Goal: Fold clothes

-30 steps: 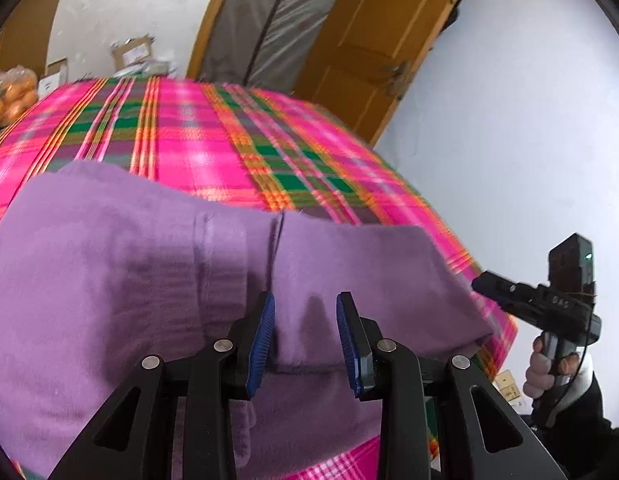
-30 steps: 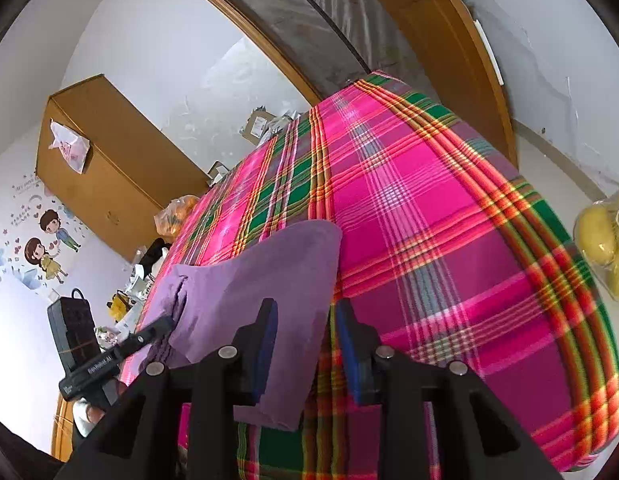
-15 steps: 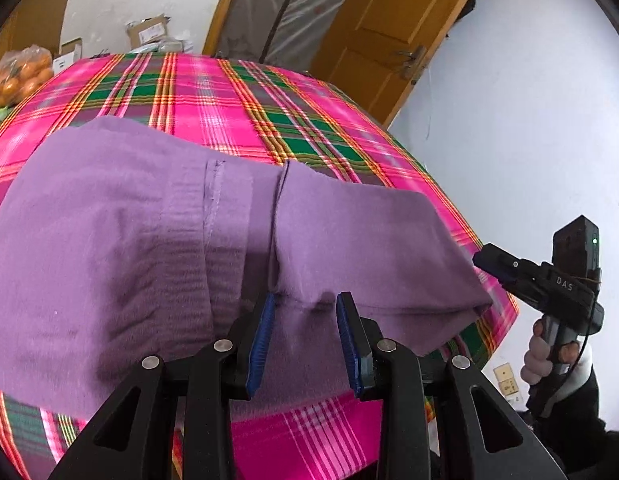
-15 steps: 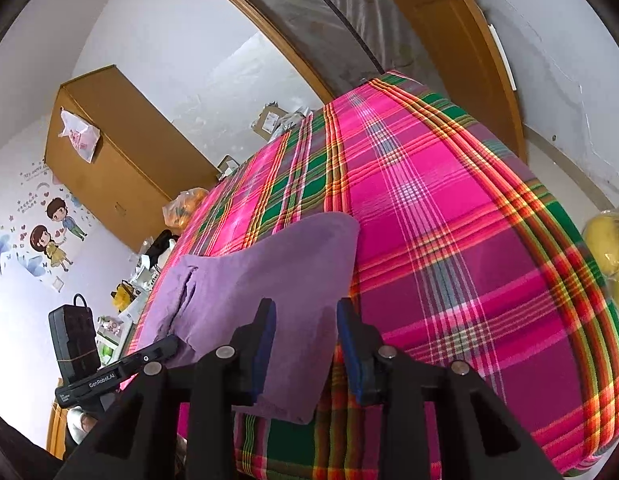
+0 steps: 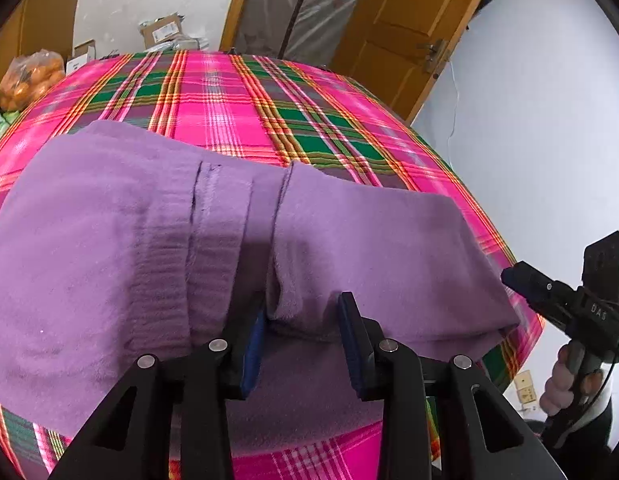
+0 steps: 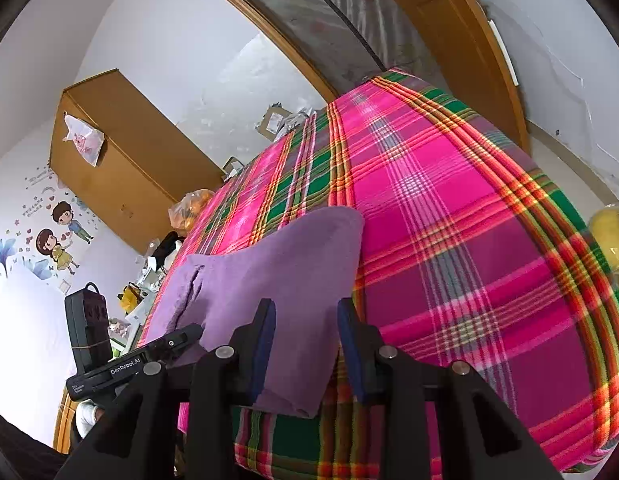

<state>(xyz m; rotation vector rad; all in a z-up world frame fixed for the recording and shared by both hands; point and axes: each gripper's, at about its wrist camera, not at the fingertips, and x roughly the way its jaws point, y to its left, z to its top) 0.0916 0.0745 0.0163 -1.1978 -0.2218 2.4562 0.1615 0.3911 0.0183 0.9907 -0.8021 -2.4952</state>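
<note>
The purple garment (image 5: pixel 157 264) lies on the plaid cloth (image 5: pixel 237 120) that covers the tabletop, near its front edge. It looks like soft fleece: light, limp, not slippery and not fragile, so I judge it will sag and drag when one corner is lifted. The good places to hold are the thick edges, namely the ribbed band and the folded hem, because a pinch in the flat middle takes only one layer.

The left gripper (image 5: pixel 301 340) is at 6 o'clock of the garment. Its jaws have just been closing and now stand narrow around a raised fold of the near hem; the fold fills the gap, but whether the pads already press it I cannot tell. The right gripper (image 6: pixel 305 340) has its jaws about half open, hanging over the garment's near corner (image 6: pixel 293 400) at the tabletop edge, and it holds nothing.

The left view shows the seam and ribbed band in the middle of the garment, and the right gripper at 3 o'clock, beside the tabletop. The right view shows instead the wide free part of the cloth at 1 o'clock, and the cupboard (image 6: pixel 121 160) at 10 o'clock.
</note>
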